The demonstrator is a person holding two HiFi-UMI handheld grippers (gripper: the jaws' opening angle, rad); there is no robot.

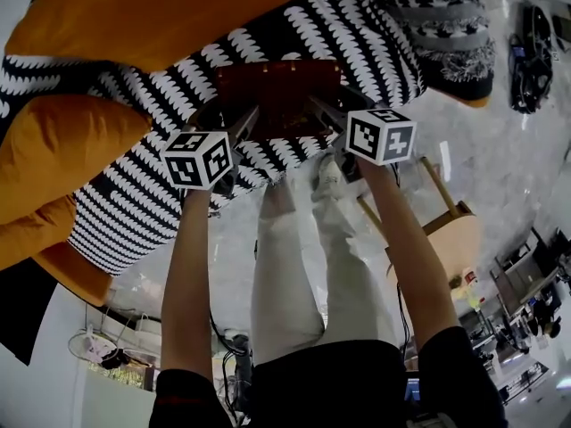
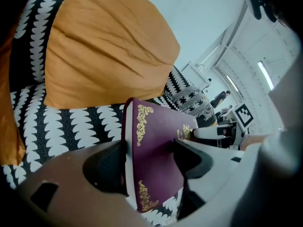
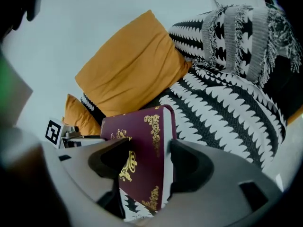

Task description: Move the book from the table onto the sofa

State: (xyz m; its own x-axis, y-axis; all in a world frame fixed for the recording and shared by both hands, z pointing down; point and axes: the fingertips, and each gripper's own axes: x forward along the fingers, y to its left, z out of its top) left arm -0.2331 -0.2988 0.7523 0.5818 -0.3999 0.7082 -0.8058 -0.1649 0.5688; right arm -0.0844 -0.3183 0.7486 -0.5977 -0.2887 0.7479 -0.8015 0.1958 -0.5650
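The dark red hardback book with gold corner ornaments (image 1: 278, 96) hangs over the seat of the black-and-white patterned sofa (image 1: 375, 56), carried between two claws. The left claw (image 2: 149, 162) clamps one end of the book and the right claw (image 3: 147, 162) clamps the other. Each stands wide because the closed volume fills the space between its pads, one pad flat on the cover and one on the back. Both point steeply downward at the seat. The book is close over the fabric, in front of the big orange cushion (image 1: 161, 7), but no view settles whether its lower edge touches yet.

The step in hand looks like the set-down, so the task seems nearly done. To do it well, both ends should go down together and level, so the book lands flat on the open striped patch rather than leaning on the cushion. The seat is soft and will give, so the weight should settle fully before either grip loosens. Then both claws should open at once and draw back along their own line, so that neither pad drags a cover open or tips the book toward the seat's front edge.
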